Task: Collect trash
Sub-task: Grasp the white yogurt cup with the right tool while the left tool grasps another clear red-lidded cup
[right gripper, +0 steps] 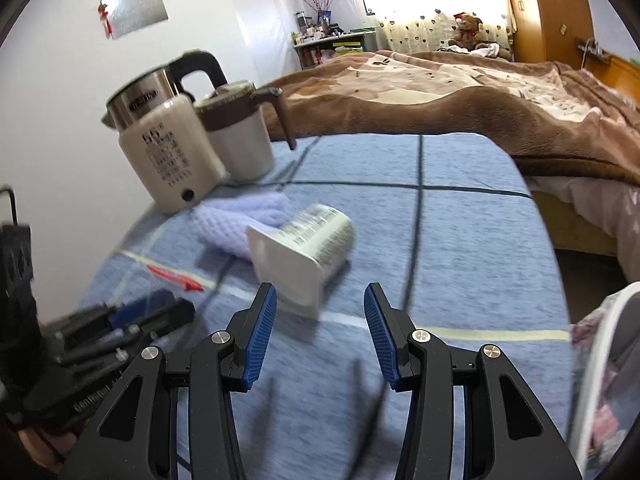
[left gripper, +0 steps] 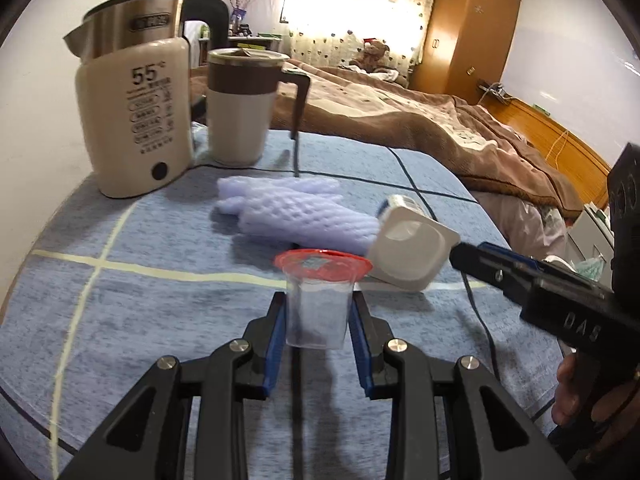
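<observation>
Left wrist view: my left gripper (left gripper: 319,322) fills the lower centre of the frame, its jaws closed on a small clear plastic cup (left gripper: 317,312) with a red rim and torn red foil lid; the blue pads press its two sides. The cup stands upright between them over the blue table cover (left gripper: 132,304), which carries pale and dark grid lines.

Just right of centre a white yogurt pot (left gripper: 412,248) lies on its side, square mouth toward the camera, with fine print on its wall too blurred to read. Behind it, at centre, lies a crumpled piece of lilac foam fruit netting (left gripper: 288,212).

Upper left: a cream and steel electric kettle (left gripper: 136,120) marked "55°C" above rows of small characters I cannot read; a dark nameplate on its steel band is also illegible. Beside it stands a cream mug (left gripper: 244,108) with a brown band and handle.

At right edge my right gripper (left gripper: 472,254) enters, its body lettered "DAS", its tip just beside the yogurt pot.

Right wrist view: the right gripper's jaws stand open at lower centre with nothing between the pads, the yogurt pot lying just beyond them. A bed with a brown blanket (right gripper: 460,92) fills the upper right.
</observation>
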`<state>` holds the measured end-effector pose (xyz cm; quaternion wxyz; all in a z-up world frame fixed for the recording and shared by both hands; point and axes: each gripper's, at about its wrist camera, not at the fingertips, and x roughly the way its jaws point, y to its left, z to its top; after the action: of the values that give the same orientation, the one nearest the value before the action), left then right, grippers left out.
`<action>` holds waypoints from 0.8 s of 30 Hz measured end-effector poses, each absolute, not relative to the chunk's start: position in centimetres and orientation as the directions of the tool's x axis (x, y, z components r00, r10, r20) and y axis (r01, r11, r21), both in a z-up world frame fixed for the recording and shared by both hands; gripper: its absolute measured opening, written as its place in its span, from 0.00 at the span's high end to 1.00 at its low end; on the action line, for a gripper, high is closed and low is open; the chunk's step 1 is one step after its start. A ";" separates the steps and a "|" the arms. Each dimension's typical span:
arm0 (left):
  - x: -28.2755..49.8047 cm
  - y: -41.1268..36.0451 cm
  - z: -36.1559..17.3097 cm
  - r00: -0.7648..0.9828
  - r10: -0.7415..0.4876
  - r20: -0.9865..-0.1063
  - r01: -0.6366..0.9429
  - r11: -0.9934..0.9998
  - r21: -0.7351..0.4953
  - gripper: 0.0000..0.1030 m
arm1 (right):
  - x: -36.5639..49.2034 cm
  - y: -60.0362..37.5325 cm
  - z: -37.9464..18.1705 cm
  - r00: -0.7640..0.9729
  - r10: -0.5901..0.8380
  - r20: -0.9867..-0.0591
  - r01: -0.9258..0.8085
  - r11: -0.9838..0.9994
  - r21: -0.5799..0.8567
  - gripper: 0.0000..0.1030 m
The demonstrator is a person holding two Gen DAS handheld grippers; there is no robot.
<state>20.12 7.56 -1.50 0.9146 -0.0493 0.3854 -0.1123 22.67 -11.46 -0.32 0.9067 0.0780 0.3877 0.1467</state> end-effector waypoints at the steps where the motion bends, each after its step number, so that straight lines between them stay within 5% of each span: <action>1: 20.1 7.8 -1.5 0.679 -0.240 -0.694 0.159 0.971 -0.180 0.69 | 22.9 -11.2 -0.2 0.663 0.332 -0.671 -0.202 0.942 0.266 0.53; 5: 20.1 8.7 -1.7 0.680 -0.235 -0.694 0.140 0.971 -0.192 0.69 | 24.3 -10.4 0.0 0.673 0.319 -0.667 -0.150 0.942 0.299 0.40; 24: 20.3 9.6 -2.3 0.670 -0.256 -0.697 0.136 0.965 -0.223 0.69 | 27.5 -7.3 -1.9 0.676 0.177 -0.715 -0.027 0.976 0.215 0.37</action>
<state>20.32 9.65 -2.34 0.9106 -0.0763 0.3917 -0.1078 27.47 -7.33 -1.92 0.9107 0.0937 0.3983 0.0560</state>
